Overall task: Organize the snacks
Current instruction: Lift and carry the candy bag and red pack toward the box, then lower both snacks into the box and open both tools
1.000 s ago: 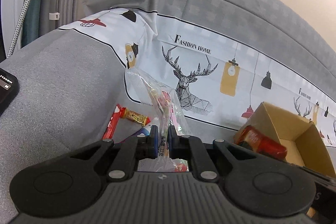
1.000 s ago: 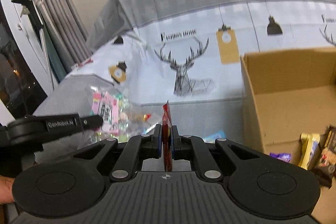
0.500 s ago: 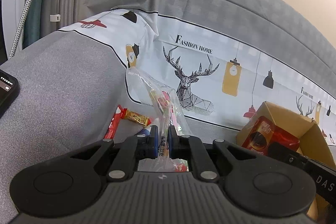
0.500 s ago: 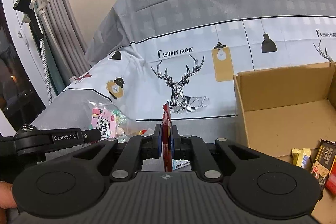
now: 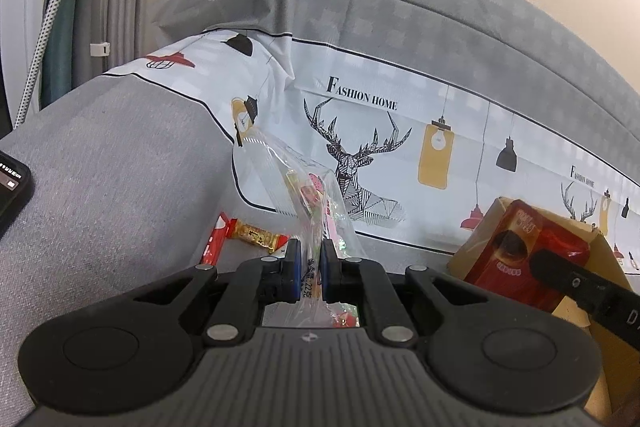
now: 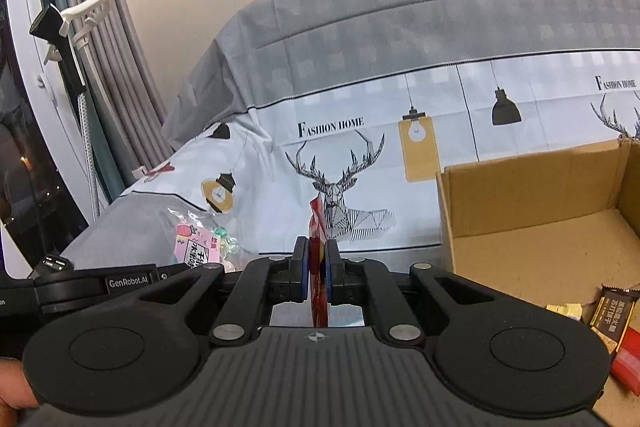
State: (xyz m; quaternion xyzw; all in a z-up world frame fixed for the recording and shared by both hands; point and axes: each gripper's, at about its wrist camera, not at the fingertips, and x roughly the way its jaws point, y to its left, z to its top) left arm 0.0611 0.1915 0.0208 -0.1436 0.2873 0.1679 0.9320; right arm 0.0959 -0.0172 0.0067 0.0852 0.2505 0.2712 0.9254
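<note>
On the grey sofa seat in the left wrist view, the left claw (image 5: 311, 261) is pinching a clear candy bag (image 5: 298, 195) w/ its pads pressed on the lower part, the bag's top standing up loose above the fingers, prob. because thin film only holds if gripped low. A gold-and-red wrapped bar (image 5: 256, 235) is lying on the cushion just beyond, left of the bag, not yet collected. At right, a red snack pack (image 5: 524, 251) is hanging over the near corner of the cardboard box (image 5: 604, 259), held by the other claw's dark finger. In the right wrist view, the right claw (image 6: 318, 271) is pressed together on that red snack pack (image 6: 317, 227), seen edge-on and upright between the pads, w/ the cardboard box (image 6: 528, 195) sitting open just to the right, a few wrapped bars (image 6: 610, 311) already lying on its floor. Judging by this, the pack is heading into the box next; the candy bag (image 6: 200, 247) is waiting at left.
</note>
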